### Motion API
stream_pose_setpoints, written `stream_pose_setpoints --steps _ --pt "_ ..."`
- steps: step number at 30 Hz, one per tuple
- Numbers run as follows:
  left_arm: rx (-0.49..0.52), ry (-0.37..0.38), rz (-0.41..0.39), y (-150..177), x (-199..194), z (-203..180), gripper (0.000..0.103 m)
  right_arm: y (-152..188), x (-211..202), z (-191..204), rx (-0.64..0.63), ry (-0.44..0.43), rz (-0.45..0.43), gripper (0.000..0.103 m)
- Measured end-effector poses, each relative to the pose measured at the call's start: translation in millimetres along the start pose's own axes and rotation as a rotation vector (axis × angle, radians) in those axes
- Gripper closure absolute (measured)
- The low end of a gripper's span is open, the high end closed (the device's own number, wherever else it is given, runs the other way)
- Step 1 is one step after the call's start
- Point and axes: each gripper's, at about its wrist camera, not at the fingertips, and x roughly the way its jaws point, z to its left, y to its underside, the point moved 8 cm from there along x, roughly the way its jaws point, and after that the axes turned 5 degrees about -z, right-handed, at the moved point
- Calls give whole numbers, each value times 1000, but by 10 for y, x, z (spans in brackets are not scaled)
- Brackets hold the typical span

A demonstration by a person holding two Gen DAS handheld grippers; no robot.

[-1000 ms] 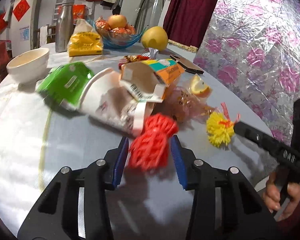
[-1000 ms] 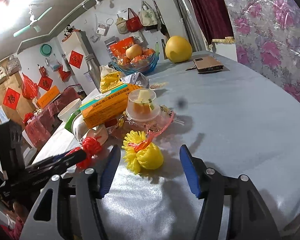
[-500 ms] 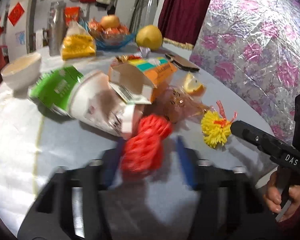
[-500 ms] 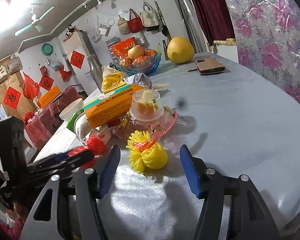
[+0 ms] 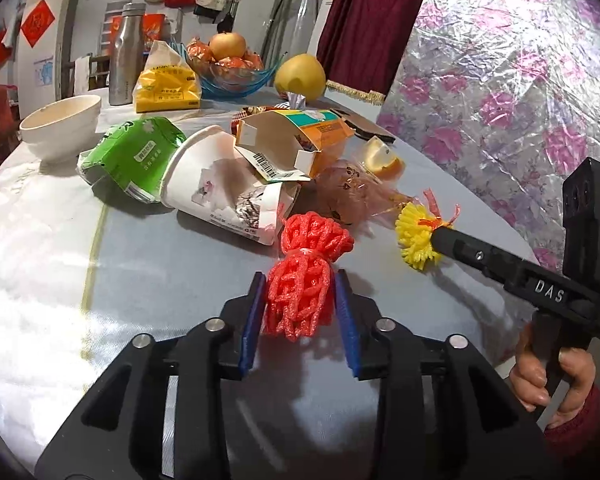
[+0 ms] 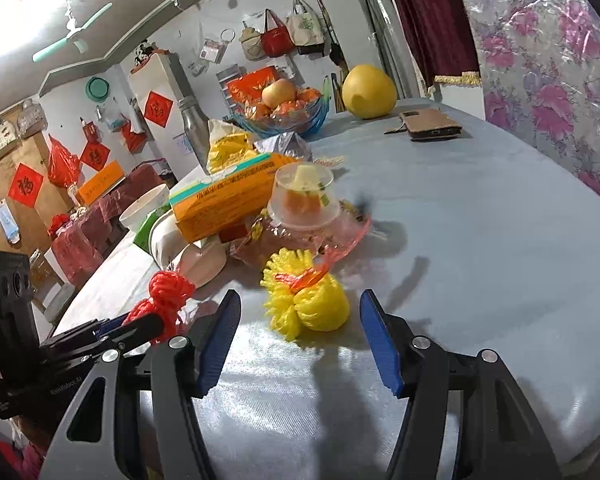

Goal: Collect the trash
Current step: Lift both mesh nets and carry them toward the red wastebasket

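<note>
A: Left wrist view first. Left gripper (image 5: 300, 312) has the red foam net (image 5: 302, 280) between its blue pads, pads touching both sides, jaws nearly closed but easing open a bit right now. Net's still low over the bench (image 5: 132, 280).

B: Anything collected yet?

A: Can't see a bin or bag anywhere, so I'd judge nothing is put away. Pile is all there, far of the net: paper cup (image 5: 224, 196) on its side, green pack (image 5: 136, 156) left of it, torn orange carton (image 5: 292, 140) on top, crinkly wrapper (image 5: 348, 188) to the right.

B: Right side?

A: Right gripper (image 5: 440, 236) comes in from the right, tip at the yellow foam net (image 5: 416, 240). A hand (image 5: 548, 376) holds its grip.

B: Right wrist view?

A: Right gripper (image 6: 300, 344) jaws stand wide, holding nothing. Yellow foam net (image 6: 304, 300) sits on the bench (image 6: 480, 260) between and just beyond the pads, not touched. Red foam net (image 6: 166, 292) at left in the other tool. Clear plastic cup (image 6: 304, 200) upside down on the pile.

B: Progress?

A: Early. One piece gripped, one lined up, the pile left.
</note>
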Motion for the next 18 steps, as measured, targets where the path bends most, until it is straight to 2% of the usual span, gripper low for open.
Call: stream_pose_setpoints --steps 3,5,6,7,8,9,10,13,18 --pt "22 -10 -5 -50 60 -47 59 -2 69 12 -2 3 4 42" --pt "29 -24 -12 -92 108 -64 49 1 116 8 -9 11 7 42" --pt "28 -25 -12 -98 125 -65 49 7 122 3 -8 12 8 45" --pt "26 -28 -7 -98 156 -63 49 14 126 -9 -8 9 11 58" --pt "22 -30 -1 -88 177 -56 49 21 128 -8 -10 2 18 65" --pt "14 -32 7 -76 204 -46 49 14 106 -6 -10 -4 11 66" --pt "6 -26 12 -64 218 -44 52 -1 79 4 -14 -6 1 68" --pt "-2 9 11 -44 175 -75 70 -75 -71 96 -43 -20 -33 69" --pt "6 26 -54 -126 -104 -136 71 -182 -391 255 -52 -74 -92 69"
